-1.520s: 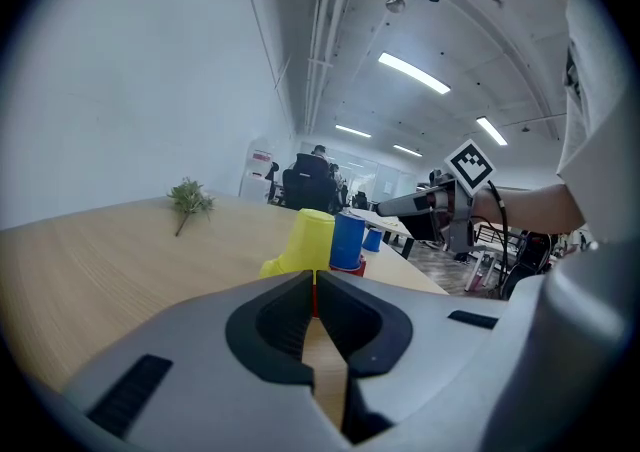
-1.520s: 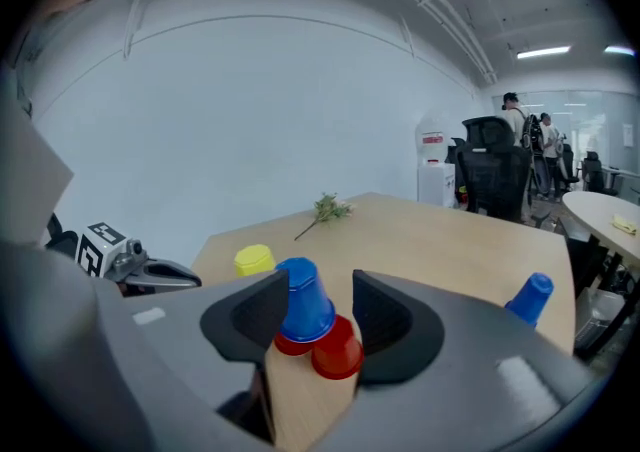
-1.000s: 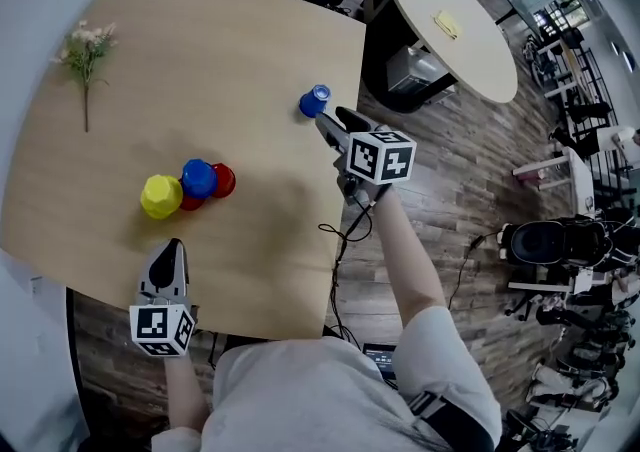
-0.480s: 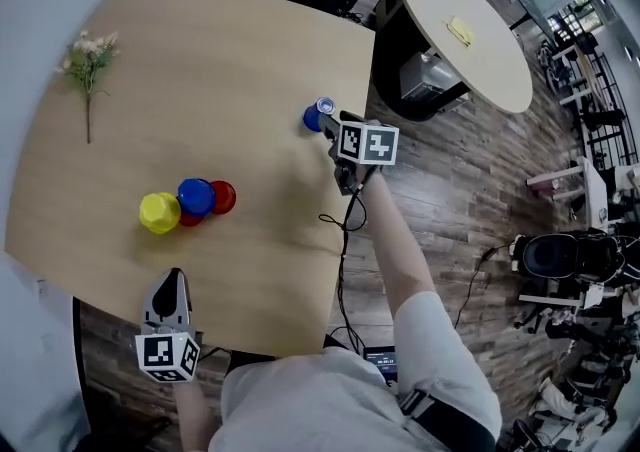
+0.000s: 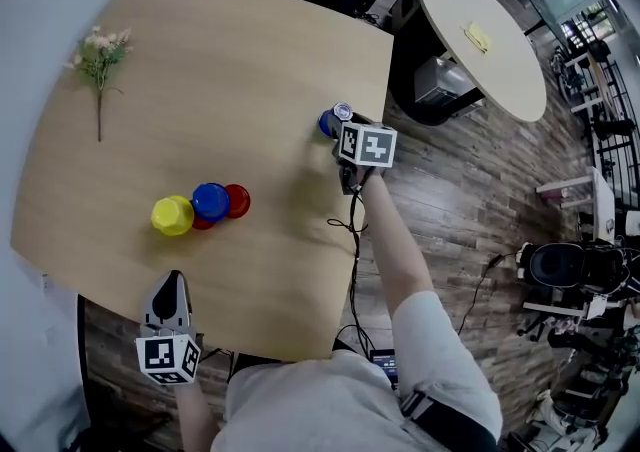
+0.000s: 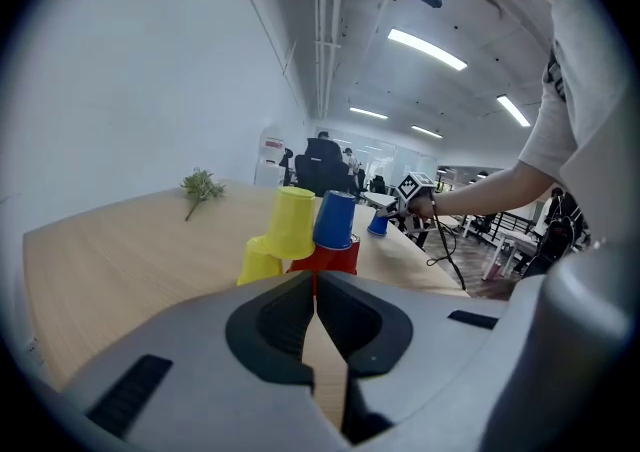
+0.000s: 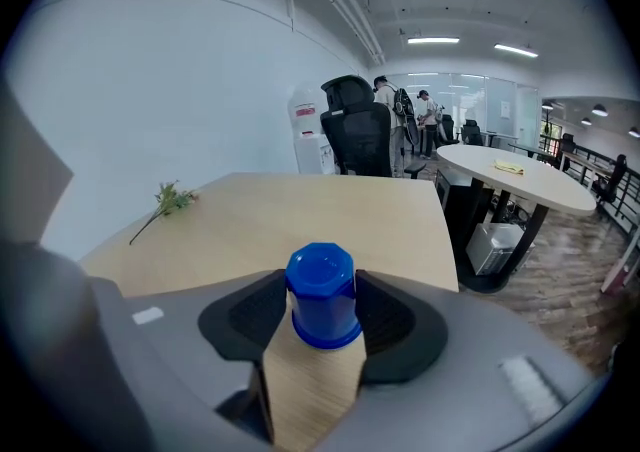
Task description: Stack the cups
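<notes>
The lone blue cup [image 7: 322, 295] stands upside down near the 3 o'clock edge of the wooden table [image 5: 230, 70]. The right gripper [image 5: 338, 124] comes at it from 5 o'clock. Its fingers have just been opening. Now they are wide, with the cup right between them, one on each side, but not squeezing it. I think they are spread like that so they can slip around the cup and grab it. The left gripper [image 6: 312, 285] waits at the table's 6 o'clock edge with its fingers pressed together and nothing in them, likely to keep out of the way. The cup heap [image 5: 205, 208] sits at 8 o'clock from the lone cup, well apart from it. In it a yellow cup [image 6: 292, 223] and a blue one [image 6: 335, 220] sit on top of red cups [image 6: 325, 258]. Only bare wood shows between the cup and the heap. A flower sprig [image 5: 100, 55] lies far off at 10 o'clock. A round white table [image 5: 480, 40] stands off at 1 o'clock.
</notes>
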